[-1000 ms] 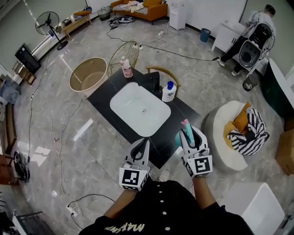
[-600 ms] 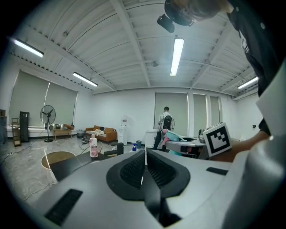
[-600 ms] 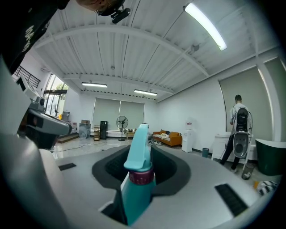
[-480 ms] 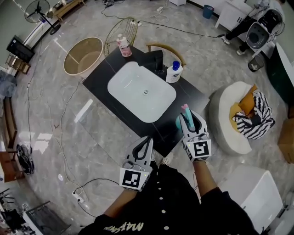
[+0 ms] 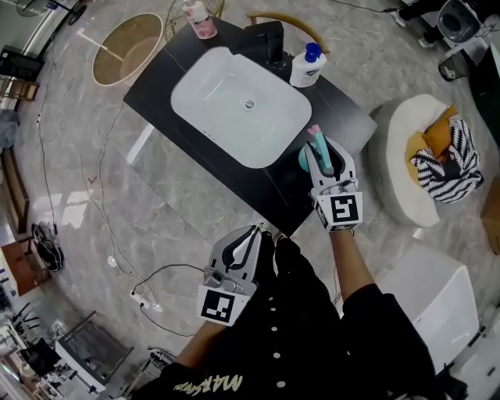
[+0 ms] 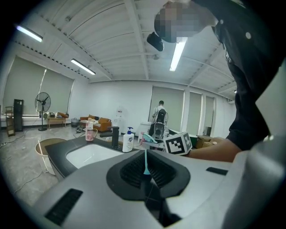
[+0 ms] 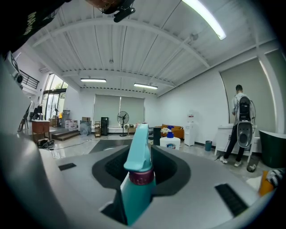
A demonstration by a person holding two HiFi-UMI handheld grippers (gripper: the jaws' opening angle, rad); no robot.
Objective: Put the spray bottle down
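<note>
A teal spray bottle with a pink nozzle stands upright between the jaws of my right gripper, which is shut on it. In the head view it hangs over the near right part of the black counter, beside the white sink. The right gripper view shows the bottle's neck and trigger head filling the gap between the jaws. My left gripper is shut with nothing in it, held low in front of my body and short of the counter's near edge. In the left gripper view its jaws meet in a thin line.
On the counter's far side stand a black faucet, a white soap bottle with a blue pump and a pink bottle. A beige round tub sits on the floor at left. A white pouf with striped cloth is to the right. Cables trail across the floor.
Both grippers have come down. The right one has carried the bottle forward over the counter's near right part; the left has sunk closer to my body. The counter now looks nearer.
</note>
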